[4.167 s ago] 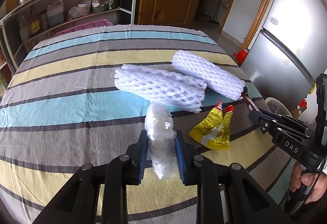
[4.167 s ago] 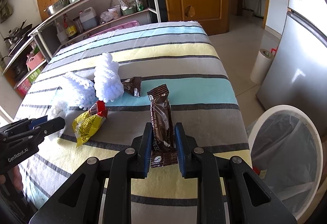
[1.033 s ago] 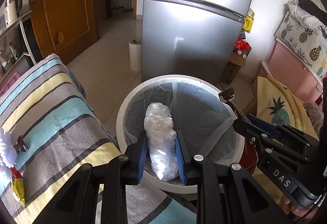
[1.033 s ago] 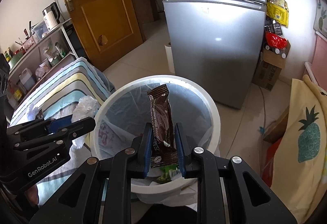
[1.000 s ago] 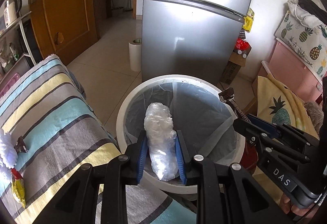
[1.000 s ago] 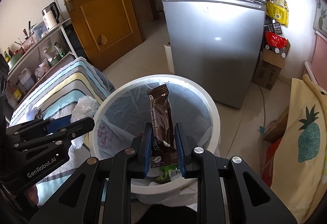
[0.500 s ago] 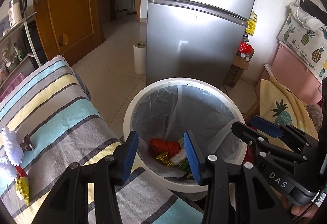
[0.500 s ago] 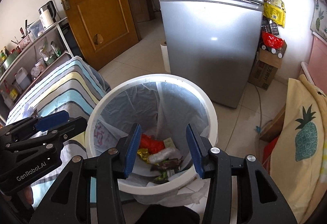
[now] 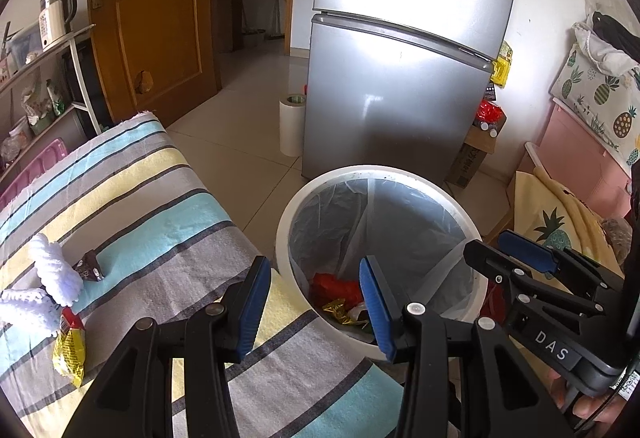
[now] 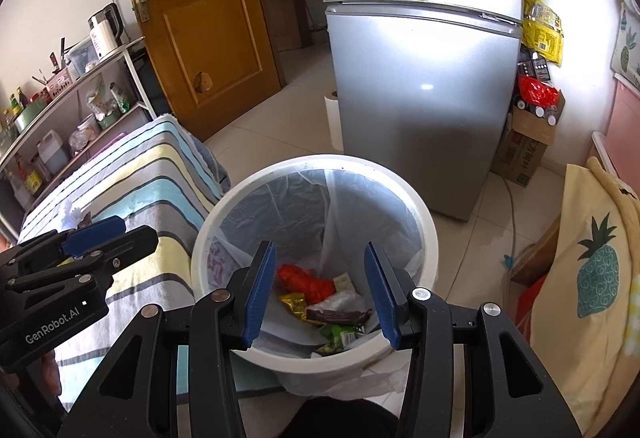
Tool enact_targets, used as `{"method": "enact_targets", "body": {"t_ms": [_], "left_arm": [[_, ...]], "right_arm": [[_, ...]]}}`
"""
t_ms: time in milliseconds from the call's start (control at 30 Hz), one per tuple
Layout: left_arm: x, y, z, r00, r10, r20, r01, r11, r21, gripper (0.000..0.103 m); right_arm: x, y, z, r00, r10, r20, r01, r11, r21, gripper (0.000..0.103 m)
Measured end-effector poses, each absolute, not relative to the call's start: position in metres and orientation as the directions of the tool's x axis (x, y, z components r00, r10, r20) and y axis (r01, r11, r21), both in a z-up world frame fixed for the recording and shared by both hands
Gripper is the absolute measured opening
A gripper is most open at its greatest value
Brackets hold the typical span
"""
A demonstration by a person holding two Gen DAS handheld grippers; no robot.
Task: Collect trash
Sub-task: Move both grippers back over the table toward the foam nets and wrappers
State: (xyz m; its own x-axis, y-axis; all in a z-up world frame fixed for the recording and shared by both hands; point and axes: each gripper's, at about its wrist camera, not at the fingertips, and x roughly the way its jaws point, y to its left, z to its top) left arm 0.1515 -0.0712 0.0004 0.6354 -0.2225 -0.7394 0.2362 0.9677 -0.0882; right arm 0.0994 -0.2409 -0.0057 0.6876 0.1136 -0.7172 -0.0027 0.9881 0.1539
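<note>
A white bin (image 9: pixel 380 171) lined with a clear bag stands on the floor beside the striped table (image 9: pixel 168 238). My left gripper (image 9: pixel 314 266) hangs open over the bin's near rim with nothing between its blue pads. My right gripper (image 10: pixel 320 250) is open and empty above the bin (image 10: pixel 312 160). Inside lie a red wrapper (image 10: pixel 306 280), a brown chocolate wrapper (image 10: pixel 338 315) and clear plastic (image 10: pixel 340 298). On the table rest white foam nets (image 9: pixel 56 272), a small brown wrapper (image 9: pixel 90 266) and yellow packets (image 9: pixel 70 348).
A silver fridge (image 9: pixel 400 86) stands just behind the bin, with a paper roll (image 9: pixel 291 126) at its left. A wooden door (image 10: pixel 200 18) and a kitchen shelf (image 10: pixel 72 110) are at the back left. A pineapple-print cloth (image 10: pixel 592 270) lies to the right.
Both grippers opened. The clear plastic wad left the left gripper and the chocolate wrapper left the right one; both now lie in the bin. Both hands drew back slightly.
</note>
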Motion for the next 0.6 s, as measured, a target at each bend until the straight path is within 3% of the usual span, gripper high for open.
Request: {"method": "enact_targets", "body": {"t_ms": [600], "left_arm": [[0.118,-0.013,0.015,0.681,-0.162,-0.714,0.135,0.986,-0.095,0.046]], "right_arm": [[0.087,-0.196,0.011,0.701,0.176,-0.691,-0.111,0.984,0.139,0.047]]}}
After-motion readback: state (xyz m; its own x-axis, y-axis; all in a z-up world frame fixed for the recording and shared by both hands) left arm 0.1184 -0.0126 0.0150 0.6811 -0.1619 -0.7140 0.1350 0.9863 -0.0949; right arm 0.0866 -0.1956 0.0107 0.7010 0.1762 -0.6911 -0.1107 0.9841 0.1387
